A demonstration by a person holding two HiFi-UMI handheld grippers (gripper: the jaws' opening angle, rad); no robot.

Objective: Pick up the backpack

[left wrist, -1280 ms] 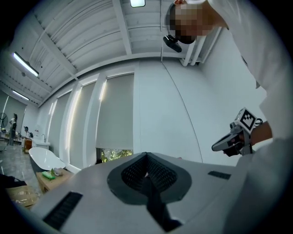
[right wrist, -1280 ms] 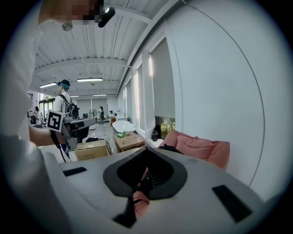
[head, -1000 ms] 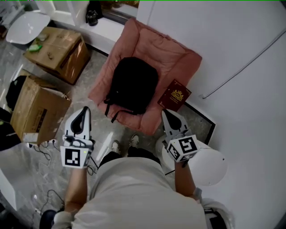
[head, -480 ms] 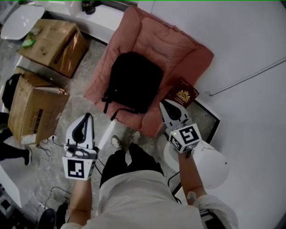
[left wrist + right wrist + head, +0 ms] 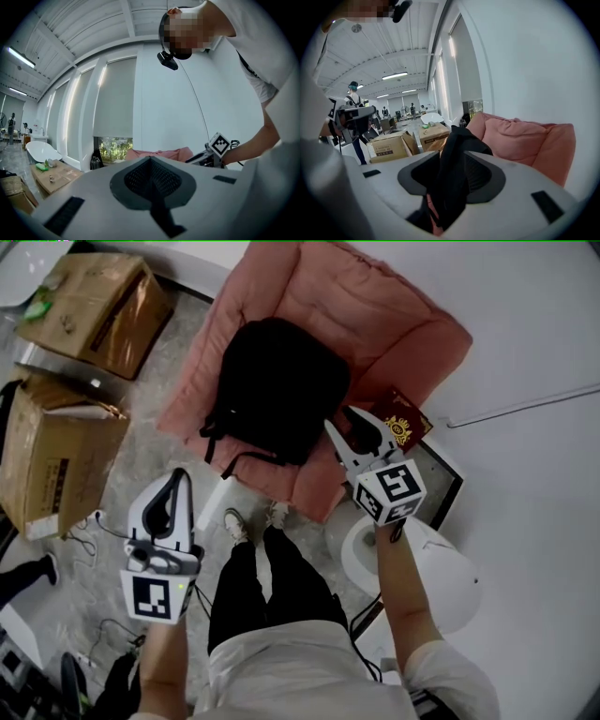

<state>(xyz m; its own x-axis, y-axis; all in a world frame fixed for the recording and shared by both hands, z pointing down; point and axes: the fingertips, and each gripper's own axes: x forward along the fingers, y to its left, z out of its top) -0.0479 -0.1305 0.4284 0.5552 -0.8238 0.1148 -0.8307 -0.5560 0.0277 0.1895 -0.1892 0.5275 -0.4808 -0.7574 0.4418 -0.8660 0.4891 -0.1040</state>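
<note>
The backpack [image 5: 281, 390] is plain black, straps included. Under it, the cushion [image 5: 384, 315] is salmon pink (one even shade, no print). The book [image 5: 407, 428] is maroon with a gold emblem. The near cardboard box [image 5: 52, 460] is tan with dark print, and the far cardboard box [image 5: 98, 296] is glossier brown. The floor [image 5: 145, 460] is pale grey with marble veining, and the wall [image 5: 525, 334] is white. The trousers [image 5: 272, 587] are black, the shirt [image 5: 300, 681] is off-white, and the shoes [image 5: 234, 524] are white.
</note>
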